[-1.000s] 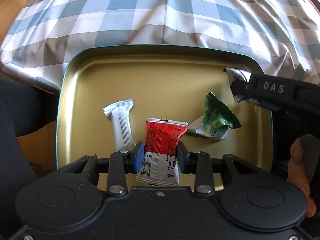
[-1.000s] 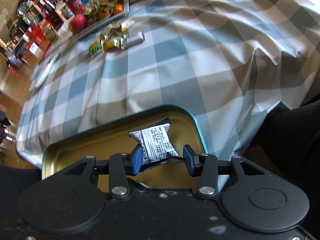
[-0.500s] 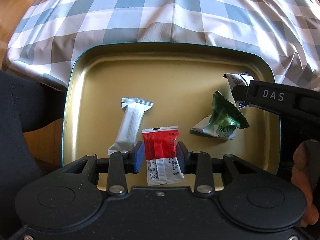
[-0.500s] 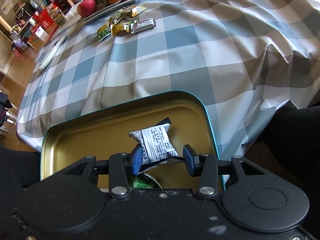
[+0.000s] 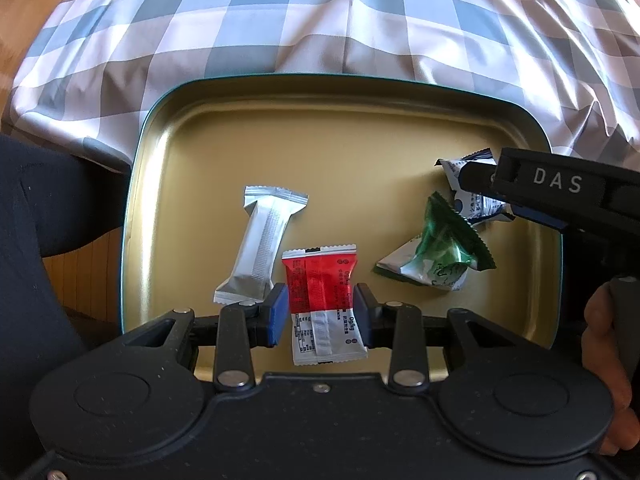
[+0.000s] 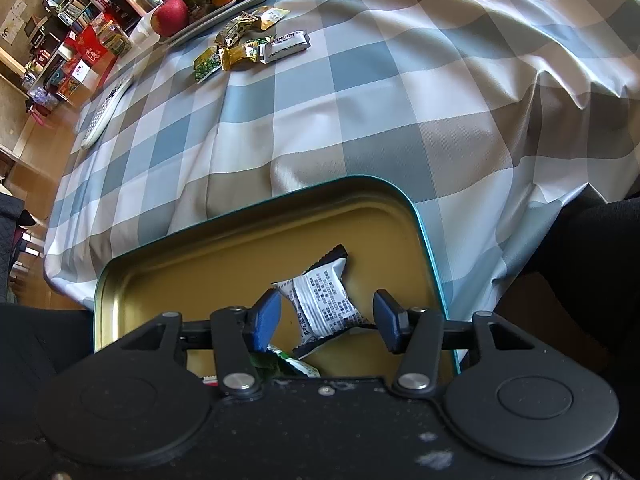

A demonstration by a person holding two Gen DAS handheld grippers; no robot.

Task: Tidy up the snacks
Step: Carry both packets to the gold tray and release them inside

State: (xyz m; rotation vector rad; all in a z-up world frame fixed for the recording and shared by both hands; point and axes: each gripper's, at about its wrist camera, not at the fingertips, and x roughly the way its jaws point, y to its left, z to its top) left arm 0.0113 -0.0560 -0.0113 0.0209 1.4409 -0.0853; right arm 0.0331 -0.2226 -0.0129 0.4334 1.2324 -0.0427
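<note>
A gold tin tray with a teal rim (image 5: 360,140) lies in front of the checked table; it also shows in the right wrist view (image 6: 200,264). My left gripper (image 5: 320,312) is shut on a red and white snack packet (image 5: 322,292) just above the tray floor. A silver bar packet (image 5: 264,244) and a green packet (image 5: 440,256) lie in the tray. My right gripper (image 6: 326,318) has opened, with a gap on both sides of the white printed packet (image 6: 326,304), which rests in the tray's right corner.
Several loose snack packets (image 6: 248,50) lie far off on the blue and grey checked tablecloth (image 6: 360,100), next to a fruit tray with an apple (image 6: 170,16). A white remote (image 6: 106,110) lies at the left edge. Dark clothing flanks the tray.
My right gripper's jaws have spread and let go of the white printed packet, which now lies in the tray. My left gripper has drawn back and lowered the red packet a little.
</note>
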